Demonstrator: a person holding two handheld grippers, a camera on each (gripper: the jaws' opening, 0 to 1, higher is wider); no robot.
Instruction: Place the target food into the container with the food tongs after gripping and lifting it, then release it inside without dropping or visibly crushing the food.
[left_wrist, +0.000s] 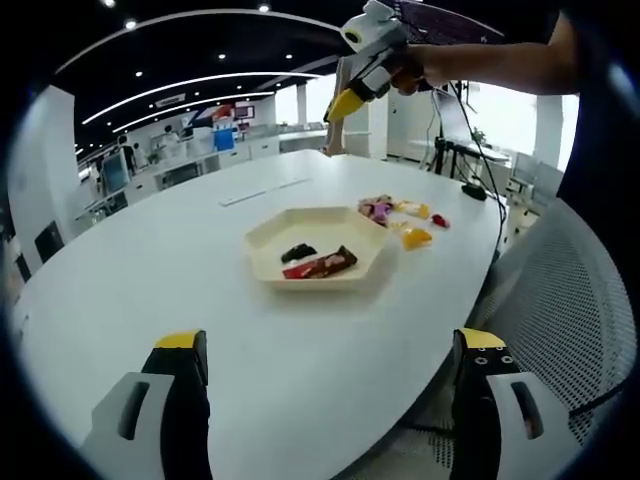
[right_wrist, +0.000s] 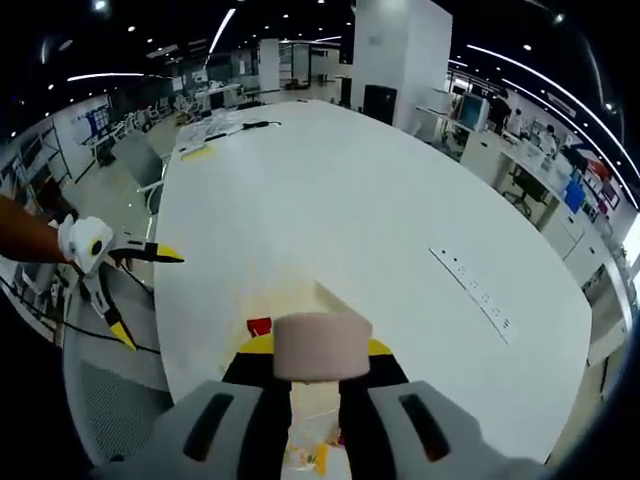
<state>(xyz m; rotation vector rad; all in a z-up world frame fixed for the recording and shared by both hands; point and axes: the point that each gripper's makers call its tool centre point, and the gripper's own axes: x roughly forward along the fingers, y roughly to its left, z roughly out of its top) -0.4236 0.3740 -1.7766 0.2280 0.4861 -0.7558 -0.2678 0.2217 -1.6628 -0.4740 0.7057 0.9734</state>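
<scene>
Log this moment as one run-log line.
right gripper: shut on pink food piece, lifted | left gripper: open | tray: holds two snacks

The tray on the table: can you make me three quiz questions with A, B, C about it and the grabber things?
1. Where do the loose sweets lie?
A. inside the tray
B. on the table beside the tray
C. on the chair

2. How many pieces of food lie in the tray?
A. two
B. five
C. none

3. What is the right gripper doing?
A. wide open, holding nothing
B. lying flat on the table
C. shut on a pale beige thing

Answers:
1 B: the loose sweets sit on the white table, just outside the tray.
2 A: a small dark piece and a brown-red bar.
3 C: the right gripper has its jaws closed against the pale beige thing.
</scene>
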